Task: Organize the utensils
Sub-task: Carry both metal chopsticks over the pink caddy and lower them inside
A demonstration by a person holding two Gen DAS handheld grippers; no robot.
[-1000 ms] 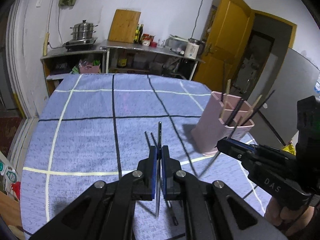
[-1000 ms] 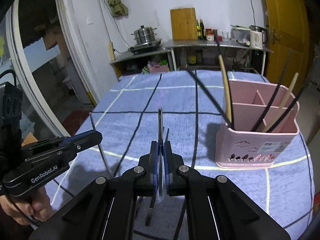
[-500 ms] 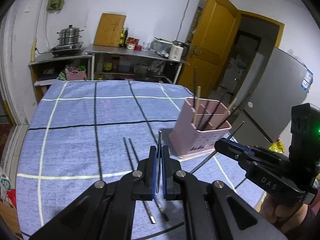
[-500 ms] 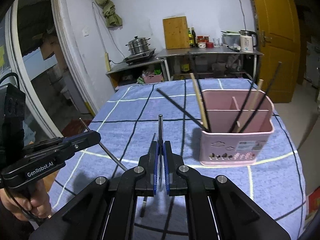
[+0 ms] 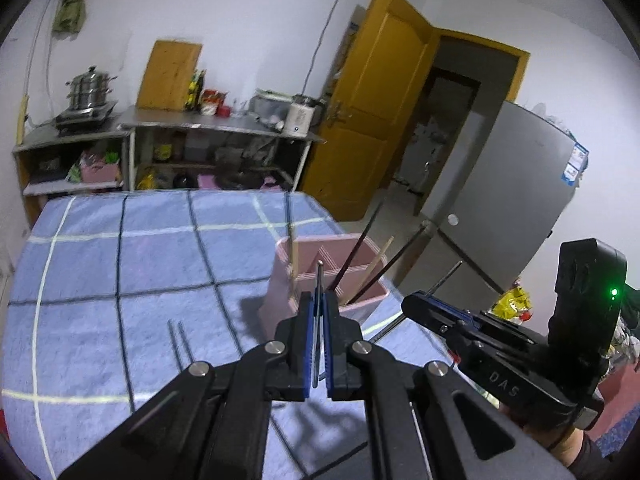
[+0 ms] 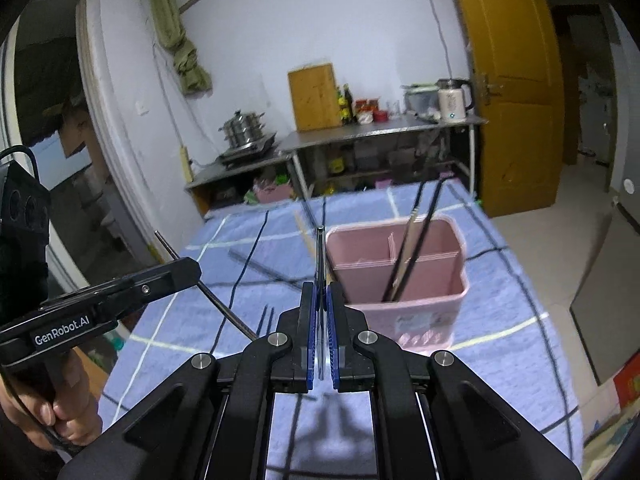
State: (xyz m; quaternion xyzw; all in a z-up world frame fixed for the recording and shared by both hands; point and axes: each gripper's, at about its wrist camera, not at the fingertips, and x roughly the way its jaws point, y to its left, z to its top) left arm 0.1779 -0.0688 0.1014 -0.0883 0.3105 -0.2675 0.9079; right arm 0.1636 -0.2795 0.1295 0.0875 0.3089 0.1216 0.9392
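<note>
Black-framed with blue pads, the left gripper (image 5: pixel 319 312) and the right gripper (image 6: pixel 321 304) are held side by side above a table, each clamped tight on one thin metal chopstick. The left chopstick (image 5: pixel 319 280) pokes up between the closed pads, its tip in front of the pink holder (image 5: pixel 280 292); the same gripper, seen from the right wrist, is held level at the left in a bare hand (image 6: pixel 68 404), the stick crossing it on a slant. The right chopstick (image 6: pixel 320 252) stands upright between its pads just left of the holder's rim, and in the left wrist view it juts from the right gripper's nose toward the holder. The holder, split into compartments, stands near the table's right edge with several dark and wooden chopsticks leaning in it. A loose pair (image 5: pixel 179 340) lies flat on the blue towel (image 5: pixel 120 264), left of the left gripper and apart from the holder. The towel, checked with black and white lines, covers the table. Behind are white walls, a steel counter (image 5: pixel 208 124) with a steamer pot (image 5: pixel 88 88) and cutting board (image 5: pixel 168 76), a yellow door (image 5: pixel 380 96) and a grey fridge (image 5: pixel 504 196).
</note>
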